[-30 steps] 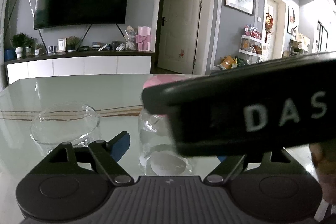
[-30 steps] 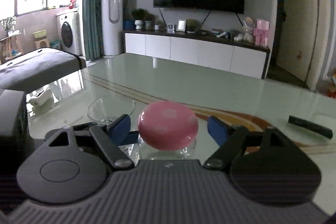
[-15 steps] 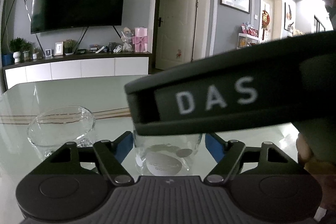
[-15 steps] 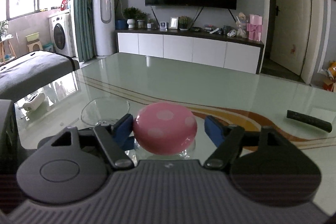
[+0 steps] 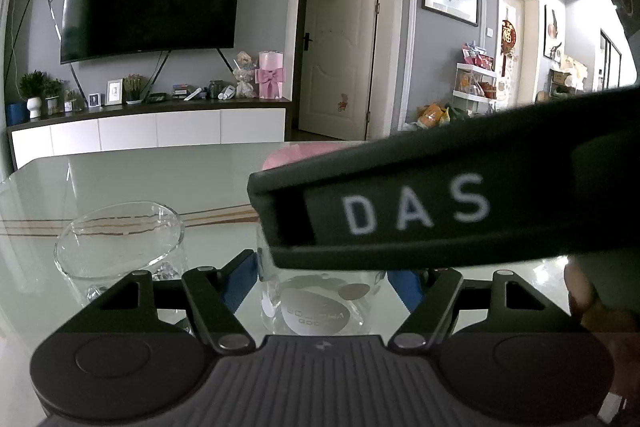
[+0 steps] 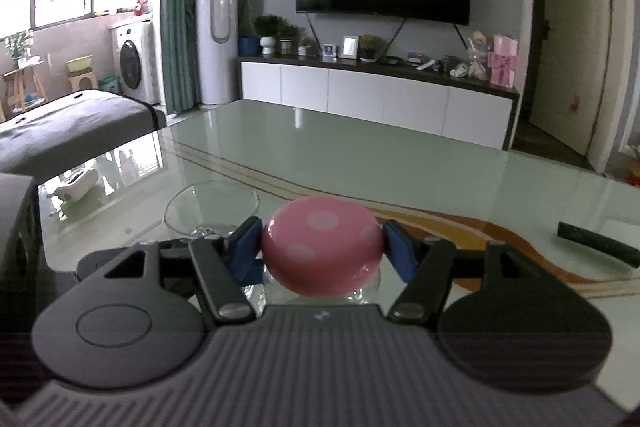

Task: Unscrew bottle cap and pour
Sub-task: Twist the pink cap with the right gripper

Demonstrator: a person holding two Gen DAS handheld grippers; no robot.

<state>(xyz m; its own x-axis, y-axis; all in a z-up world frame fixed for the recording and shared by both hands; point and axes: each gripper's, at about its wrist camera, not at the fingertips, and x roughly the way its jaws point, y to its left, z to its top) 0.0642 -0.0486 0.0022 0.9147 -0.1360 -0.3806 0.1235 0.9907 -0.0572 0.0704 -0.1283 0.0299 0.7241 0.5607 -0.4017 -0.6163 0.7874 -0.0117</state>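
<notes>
A clear bottle (image 5: 320, 303) with a pink, white-dotted round cap (image 6: 322, 245) stands on the glass table (image 6: 400, 163). My left gripper (image 5: 322, 277) is shut on the bottle's clear body, blue pads on both sides. My right gripper (image 6: 322, 245) is shut on the pink cap from above the left one; its black body marked "DAS" (image 5: 440, 211) crosses the left wrist view and hides most of the cap (image 5: 296, 153). An empty clear glass cup (image 5: 120, 243) stands just left of the bottle; it also shows in the right wrist view (image 6: 212, 205).
A black remote-like bar (image 6: 598, 243) lies on the table at the right. A dark sofa (image 6: 68, 125) stands past the table's left edge. A TV cabinet (image 6: 376, 95) stands beyond the table's far edge.
My right gripper's pads have closed in onto the pink cap. The right gripper body has shifted back and forth across the left wrist view. The left gripper closed on the bottle's body.
</notes>
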